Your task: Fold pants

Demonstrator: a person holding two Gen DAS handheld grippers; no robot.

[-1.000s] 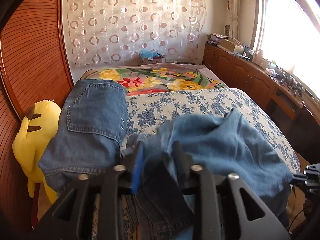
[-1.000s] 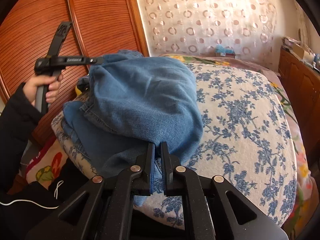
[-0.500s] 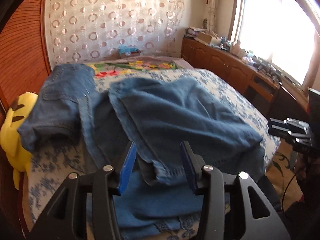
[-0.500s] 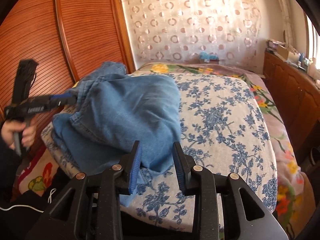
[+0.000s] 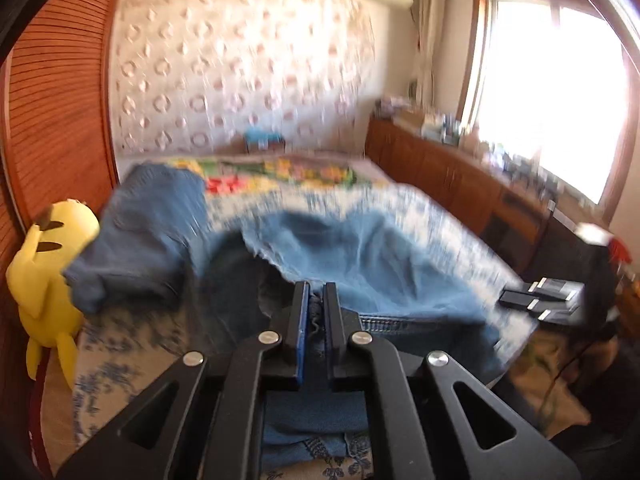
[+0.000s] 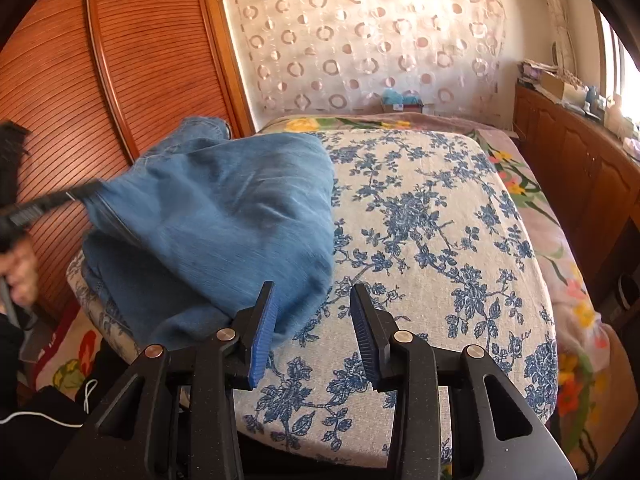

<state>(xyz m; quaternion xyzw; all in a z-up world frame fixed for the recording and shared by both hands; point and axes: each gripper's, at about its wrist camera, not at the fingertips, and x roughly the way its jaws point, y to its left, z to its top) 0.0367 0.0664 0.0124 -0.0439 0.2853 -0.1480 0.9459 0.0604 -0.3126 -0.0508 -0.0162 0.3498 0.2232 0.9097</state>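
Blue denim pants (image 5: pixel 360 264) lie bunched on the near left part of the bed, one end stretching away at the left (image 5: pixel 152 232). My left gripper (image 5: pixel 316 286) is shut on a seamed edge of the denim, which shows pinched between its blue pads. In the right wrist view this gripper (image 6: pixel 76 196) pulls the pants (image 6: pixel 224 220) up and to the left, held by a hand (image 6: pixel 20 268). My right gripper (image 6: pixel 312 292) has its jaws opening; a corner of the denim lies by its left pad without being pressed. The same gripper (image 5: pixel 536 300) appears at the bed's right edge.
The bed (image 6: pixel 420 240) has a white cover with blue flowers and a bright floral blanket (image 6: pixel 520 184) beneath. A yellow plush toy (image 5: pixel 48 264) leans by the ribbed wooden wardrobe (image 6: pixel 80 80). Wooden cabinets (image 6: pixel 580 168) run along the right under a window.
The left gripper closed on the pants' edge and drew it sideways, blurring the view. The right gripper opened, let go of the denim and drew back a little.
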